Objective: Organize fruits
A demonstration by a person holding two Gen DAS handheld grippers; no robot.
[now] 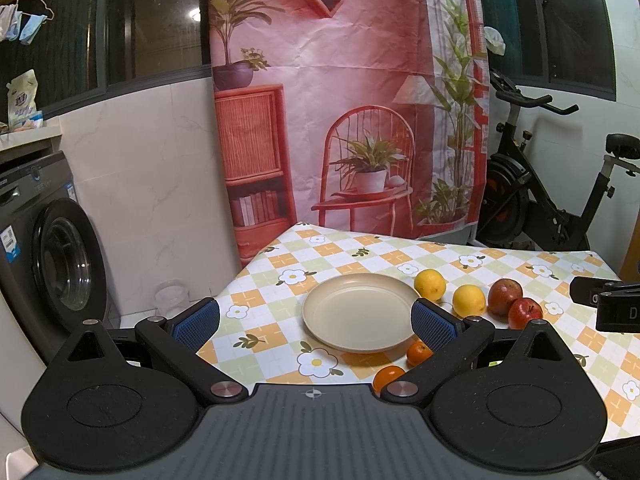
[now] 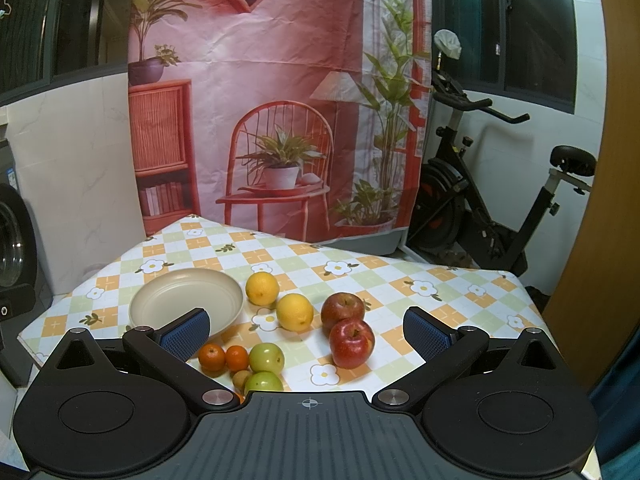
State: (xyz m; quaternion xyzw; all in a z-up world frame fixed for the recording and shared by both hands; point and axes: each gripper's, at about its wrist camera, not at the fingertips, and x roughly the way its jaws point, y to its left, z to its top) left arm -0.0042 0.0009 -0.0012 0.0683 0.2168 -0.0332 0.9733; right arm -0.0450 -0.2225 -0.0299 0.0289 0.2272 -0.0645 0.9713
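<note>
A beige plate [image 1: 352, 322] [image 2: 176, 300] lies empty on the checked tablecloth. Right of it sit two yellow citrus fruits [image 2: 262, 288] [image 2: 295, 312] and two red apples [image 2: 342, 308] [image 2: 351, 342]. Nearer the front lie two small tangerines [image 2: 211, 357] [image 2: 237, 358], two green apples [image 2: 266, 357] [image 2: 263, 382] and a small brown fruit [image 2: 241, 379]. My left gripper [image 1: 316, 322] is open and empty, held before the plate. My right gripper [image 2: 306, 334] is open and empty, held above the front fruits. The right gripper's body shows at the right edge of the left wrist view [image 1: 608, 304].
The table [image 2: 460, 292] stands against a pink printed backdrop [image 2: 280, 100]. A washing machine [image 1: 44, 264] is at the left and an exercise bike [image 2: 492, 208] at the right behind the table. A clear plastic container [image 1: 170, 298] sits on the floor left of the table.
</note>
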